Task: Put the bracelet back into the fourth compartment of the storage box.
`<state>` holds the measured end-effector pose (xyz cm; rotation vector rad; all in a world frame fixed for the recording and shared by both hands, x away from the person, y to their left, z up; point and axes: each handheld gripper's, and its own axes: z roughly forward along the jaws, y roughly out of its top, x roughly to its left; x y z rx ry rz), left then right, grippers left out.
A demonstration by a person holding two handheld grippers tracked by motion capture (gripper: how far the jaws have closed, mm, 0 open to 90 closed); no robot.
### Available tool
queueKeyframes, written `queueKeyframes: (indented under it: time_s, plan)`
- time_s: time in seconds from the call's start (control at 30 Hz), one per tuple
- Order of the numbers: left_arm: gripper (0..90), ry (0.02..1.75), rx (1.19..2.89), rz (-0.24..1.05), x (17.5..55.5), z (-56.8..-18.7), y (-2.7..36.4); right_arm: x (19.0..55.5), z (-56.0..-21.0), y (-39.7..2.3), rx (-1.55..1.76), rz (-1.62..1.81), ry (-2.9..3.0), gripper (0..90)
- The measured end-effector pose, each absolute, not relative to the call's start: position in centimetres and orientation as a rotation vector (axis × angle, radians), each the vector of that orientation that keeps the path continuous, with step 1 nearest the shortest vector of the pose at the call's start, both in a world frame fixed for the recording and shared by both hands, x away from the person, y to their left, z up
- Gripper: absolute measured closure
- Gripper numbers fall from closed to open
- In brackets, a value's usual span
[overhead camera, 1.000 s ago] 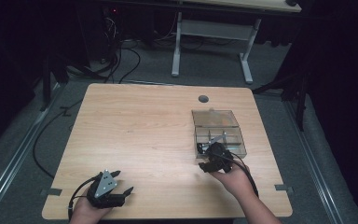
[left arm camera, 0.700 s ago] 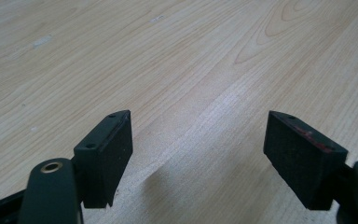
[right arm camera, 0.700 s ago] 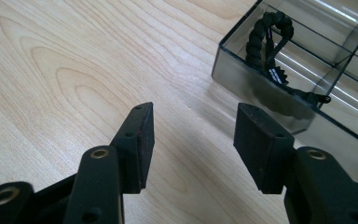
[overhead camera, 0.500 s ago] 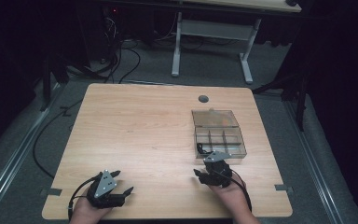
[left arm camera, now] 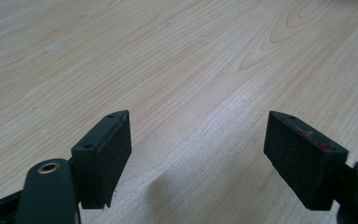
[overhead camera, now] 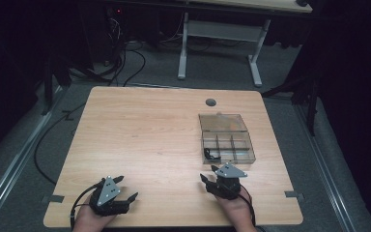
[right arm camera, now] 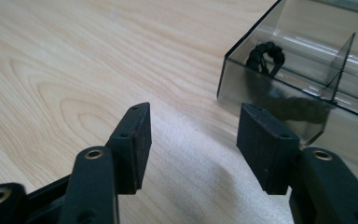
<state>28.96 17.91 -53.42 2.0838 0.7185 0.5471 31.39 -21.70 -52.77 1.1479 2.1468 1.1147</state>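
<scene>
My right gripper (overhead camera: 216, 177), jaws wide and empty, sits just short of the clear box (overhead camera: 228, 143); its black cable (right arm camera: 265, 57) lies ahead-right.

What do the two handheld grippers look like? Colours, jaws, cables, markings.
Both are black. The left gripper and right gripper each carry a grey three-cornered plate on top and trail a black cable. The jaws end in blocky black pads with small screw holes along the top edge and brass-ringed holes in the linkage. The left gripper's other pad shows reddish marks along its top edge.
</scene>
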Motion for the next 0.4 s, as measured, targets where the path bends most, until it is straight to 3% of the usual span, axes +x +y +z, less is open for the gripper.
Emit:
queueKeyframes:
  time_s: [0.4]
  plan:
    - [23.6, 0.728, 2.088, 0.546, 29.02, -53.43, 17.88, 31.53, -52.85, -21.97, 1.193, 1.122, 2.164, 44.9]
